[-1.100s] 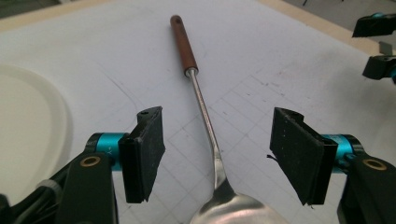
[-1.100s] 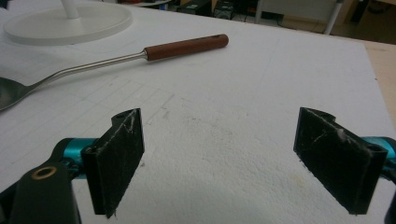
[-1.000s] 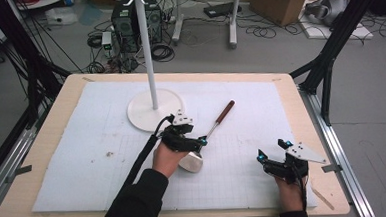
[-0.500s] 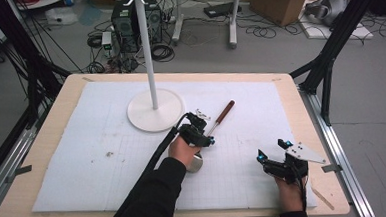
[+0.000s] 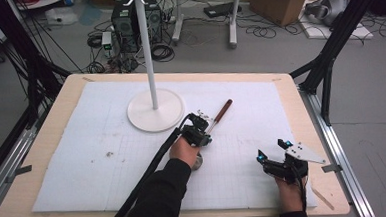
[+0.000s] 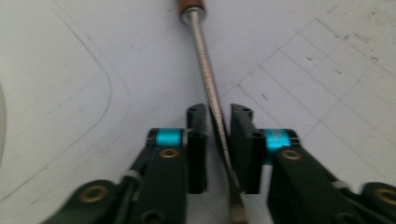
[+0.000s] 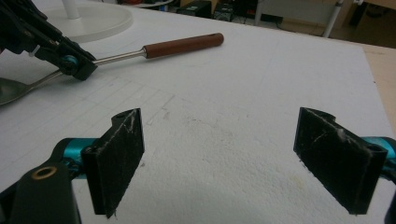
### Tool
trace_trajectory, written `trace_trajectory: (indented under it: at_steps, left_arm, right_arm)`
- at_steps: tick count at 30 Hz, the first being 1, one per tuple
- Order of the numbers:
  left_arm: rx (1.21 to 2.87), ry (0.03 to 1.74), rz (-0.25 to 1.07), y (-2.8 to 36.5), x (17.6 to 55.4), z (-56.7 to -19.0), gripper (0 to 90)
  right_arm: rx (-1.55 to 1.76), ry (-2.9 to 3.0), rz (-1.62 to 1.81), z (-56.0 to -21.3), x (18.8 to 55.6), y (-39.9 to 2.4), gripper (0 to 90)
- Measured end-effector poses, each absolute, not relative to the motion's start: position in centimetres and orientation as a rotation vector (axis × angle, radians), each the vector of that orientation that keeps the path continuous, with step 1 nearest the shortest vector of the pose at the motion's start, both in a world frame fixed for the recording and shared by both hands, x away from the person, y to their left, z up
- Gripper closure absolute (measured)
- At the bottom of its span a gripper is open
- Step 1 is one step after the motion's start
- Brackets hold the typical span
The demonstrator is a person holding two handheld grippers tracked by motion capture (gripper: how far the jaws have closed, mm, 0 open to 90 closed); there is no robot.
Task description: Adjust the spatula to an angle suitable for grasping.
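Note:
A spoon with a brown wooden handle (image 5: 224,109) and a thin metal shaft (image 6: 208,70) lies on the white foam mat (image 5: 97,128). Its bowl (image 5: 198,162) peeks out beside the person's left hand. My left gripper (image 5: 207,129) points down over the shaft. Its jaws have just been closing and stand narrow on either side of the shaft (image 6: 218,114), with a thin gap still showing at one pad. The right gripper view shows the left gripper (image 7: 70,63) straddling the shaft (image 7: 119,55). My right gripper (image 5: 272,152) rests open near the mat's front right, nothing between its pads (image 7: 222,123).
A white stand with a round base (image 5: 156,113) and tall pole (image 5: 146,51) rises just left of the spoon. The wooden table edge (image 5: 331,201) runs close to the right hand. Cables trail from both grippers toward the person.
The left hand has moved right and down from beside the stand's base onto the spoon's shaft, and its jaws have narrowed around it. The right hand has stayed put.

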State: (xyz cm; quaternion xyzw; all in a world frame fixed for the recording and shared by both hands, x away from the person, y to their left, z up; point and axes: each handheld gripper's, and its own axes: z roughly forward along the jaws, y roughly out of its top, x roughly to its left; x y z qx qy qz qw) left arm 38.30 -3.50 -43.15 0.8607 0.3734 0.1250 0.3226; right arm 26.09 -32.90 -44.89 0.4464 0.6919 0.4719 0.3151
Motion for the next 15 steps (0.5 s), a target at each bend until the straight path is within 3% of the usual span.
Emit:
trace_trajectory:
  at_steps: [15]
  left_arm:
    - [2.268,1.021,0.243,-2.77,38.55,-42.74,83.8]
  right_arm:
    - [1.183,1.859,1.217,-44.86,26.33,-32.68,14.7]
